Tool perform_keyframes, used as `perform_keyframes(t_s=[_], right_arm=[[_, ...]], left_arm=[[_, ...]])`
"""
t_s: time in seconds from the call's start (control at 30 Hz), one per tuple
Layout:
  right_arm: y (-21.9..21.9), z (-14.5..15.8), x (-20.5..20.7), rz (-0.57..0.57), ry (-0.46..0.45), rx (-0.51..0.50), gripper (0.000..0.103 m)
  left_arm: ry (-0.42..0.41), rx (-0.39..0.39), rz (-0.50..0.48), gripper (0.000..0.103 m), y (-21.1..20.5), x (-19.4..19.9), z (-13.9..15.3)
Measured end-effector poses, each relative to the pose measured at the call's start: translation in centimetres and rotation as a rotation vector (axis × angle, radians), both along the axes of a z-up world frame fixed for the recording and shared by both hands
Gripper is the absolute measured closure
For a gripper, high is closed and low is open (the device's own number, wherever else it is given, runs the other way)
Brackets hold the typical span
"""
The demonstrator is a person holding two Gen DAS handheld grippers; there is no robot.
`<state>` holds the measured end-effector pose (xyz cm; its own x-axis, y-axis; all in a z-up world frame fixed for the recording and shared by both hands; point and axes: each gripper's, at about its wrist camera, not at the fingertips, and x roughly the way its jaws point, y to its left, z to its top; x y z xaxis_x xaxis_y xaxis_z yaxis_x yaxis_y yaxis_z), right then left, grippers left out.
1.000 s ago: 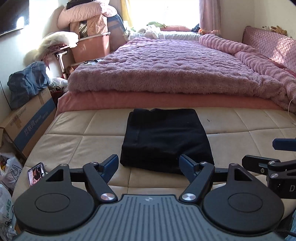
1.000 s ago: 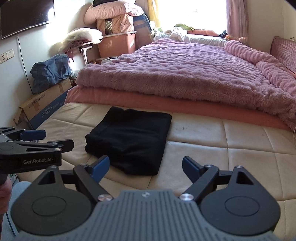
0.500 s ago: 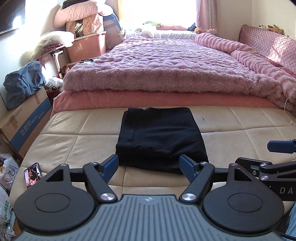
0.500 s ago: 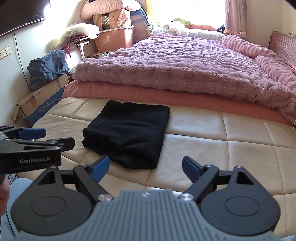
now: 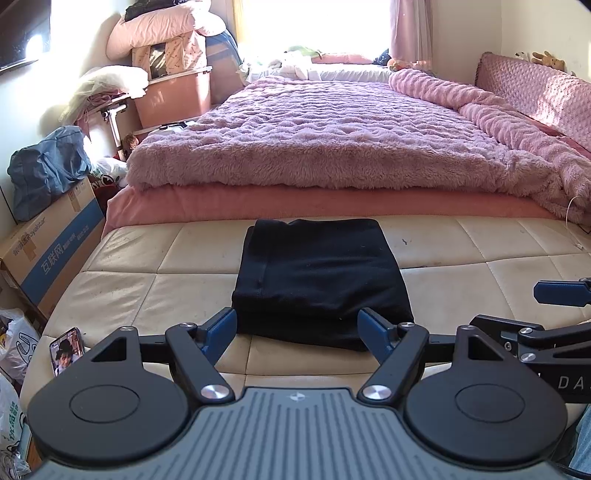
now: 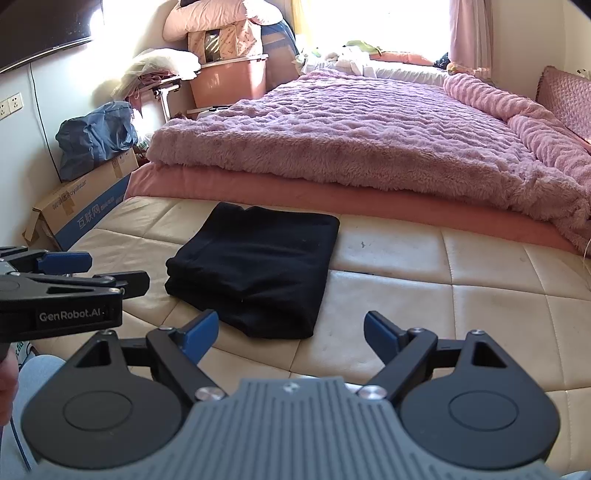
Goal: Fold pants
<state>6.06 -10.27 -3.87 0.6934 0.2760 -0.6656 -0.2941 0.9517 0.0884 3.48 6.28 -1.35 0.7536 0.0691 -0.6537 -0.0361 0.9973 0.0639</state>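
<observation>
A cream quilted mattress [image 5: 129,295] spreads across the near ground, and a phone [image 5: 65,350] with a lit screen lies at its near left edge. Beyond it, a fluffy pink blanket [image 5: 332,147] covers the bed over a salmon sheet [image 5: 295,203]. At left a cardboard box [image 5: 51,251] carries a blue bag [image 5: 44,170]; farther back a pink storage bin [image 5: 173,96] holds stacked pillows [image 5: 159,29].

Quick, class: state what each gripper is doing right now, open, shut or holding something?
Left gripper: open, holding nothing, short of the folded black pants.
Right gripper: open, holding nothing, clear of the pants.
</observation>
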Motion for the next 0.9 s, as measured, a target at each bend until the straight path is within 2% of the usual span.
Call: perform_keyframes(t_s=[0.9], right_arm=[[-0.19, 0.18, 0.06, 0.003, 0.012, 0.009, 0.021]], left_arm=[[-0.009, 0.006, -0.024, 0.016, -0.4, 0.11, 0.31]])
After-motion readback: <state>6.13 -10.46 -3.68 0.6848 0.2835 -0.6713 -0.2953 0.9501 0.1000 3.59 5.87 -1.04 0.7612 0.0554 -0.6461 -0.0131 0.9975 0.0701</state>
